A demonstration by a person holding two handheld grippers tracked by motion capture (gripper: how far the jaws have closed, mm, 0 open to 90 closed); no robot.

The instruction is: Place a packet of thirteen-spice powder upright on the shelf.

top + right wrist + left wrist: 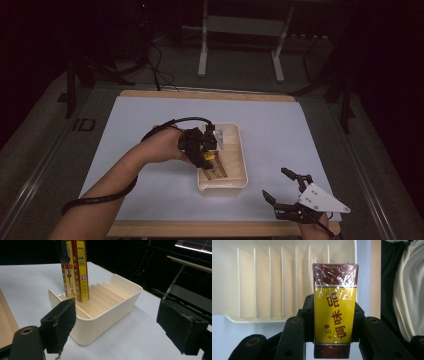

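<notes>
Yellow and brown box (335, 312) printed with the Chinese characters 调味品 and, smaller, 十三香; a barcode (80, 251) on its side.

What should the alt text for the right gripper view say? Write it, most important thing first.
A yellow and maroon box is held upright by the left tongs over one end of a cream bin with dividers. The right tongs stand wide open and empty in the foreground, on a white table.
</notes>
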